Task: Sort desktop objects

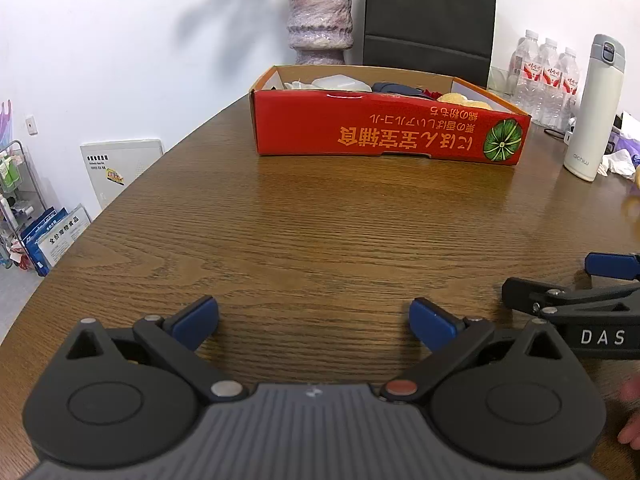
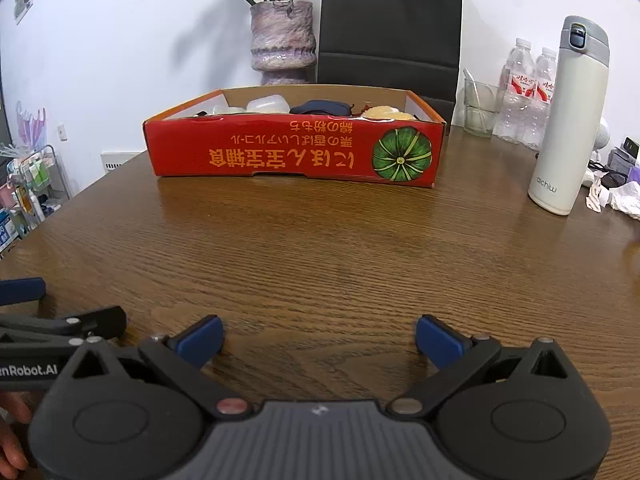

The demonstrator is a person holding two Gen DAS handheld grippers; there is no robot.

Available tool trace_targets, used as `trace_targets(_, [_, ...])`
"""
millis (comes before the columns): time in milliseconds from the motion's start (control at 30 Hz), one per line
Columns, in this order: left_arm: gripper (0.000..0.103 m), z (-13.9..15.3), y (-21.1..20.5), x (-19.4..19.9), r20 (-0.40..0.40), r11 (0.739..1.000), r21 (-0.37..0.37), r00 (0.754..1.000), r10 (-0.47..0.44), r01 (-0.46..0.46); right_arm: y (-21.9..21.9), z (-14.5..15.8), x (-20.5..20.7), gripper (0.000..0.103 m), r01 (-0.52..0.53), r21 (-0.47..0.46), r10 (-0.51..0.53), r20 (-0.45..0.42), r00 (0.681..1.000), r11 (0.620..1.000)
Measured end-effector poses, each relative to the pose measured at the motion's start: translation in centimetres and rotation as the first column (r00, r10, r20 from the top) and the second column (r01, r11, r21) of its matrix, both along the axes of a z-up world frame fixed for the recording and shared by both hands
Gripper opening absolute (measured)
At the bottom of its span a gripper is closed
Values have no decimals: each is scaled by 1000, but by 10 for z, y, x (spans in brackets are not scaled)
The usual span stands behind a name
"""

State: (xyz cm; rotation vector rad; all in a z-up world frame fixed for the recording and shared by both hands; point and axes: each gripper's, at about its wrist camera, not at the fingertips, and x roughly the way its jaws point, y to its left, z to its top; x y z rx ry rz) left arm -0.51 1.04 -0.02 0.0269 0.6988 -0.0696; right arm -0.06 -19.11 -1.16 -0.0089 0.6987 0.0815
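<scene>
A red cardboard box (image 1: 384,132) stands on the far part of the wooden table (image 1: 304,232); it also shows in the right wrist view (image 2: 296,152). Inside it I see white plastic items (image 2: 267,105), a dark blue item (image 2: 320,107) and a yellowish item (image 2: 386,113). My left gripper (image 1: 314,320) is open and empty, low over the table's near part. My right gripper (image 2: 319,338) is open and empty beside it. Each gripper shows at the edge of the other's view.
A white thermos (image 2: 568,120) stands right of the box. Water bottles (image 2: 528,92) and a glass (image 2: 480,104) are behind it. A vase with flowers (image 2: 282,40) and a black chair (image 2: 390,32) are behind the box. Crumpled tissue (image 2: 628,200) and clutter lie at far right.
</scene>
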Motion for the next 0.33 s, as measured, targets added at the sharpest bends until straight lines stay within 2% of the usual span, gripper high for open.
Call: trace_targets(333, [103,0,0,0,0,1000,0,1000,0,0,0,-1,-4,103,10,1,-10,1,1000,1000])
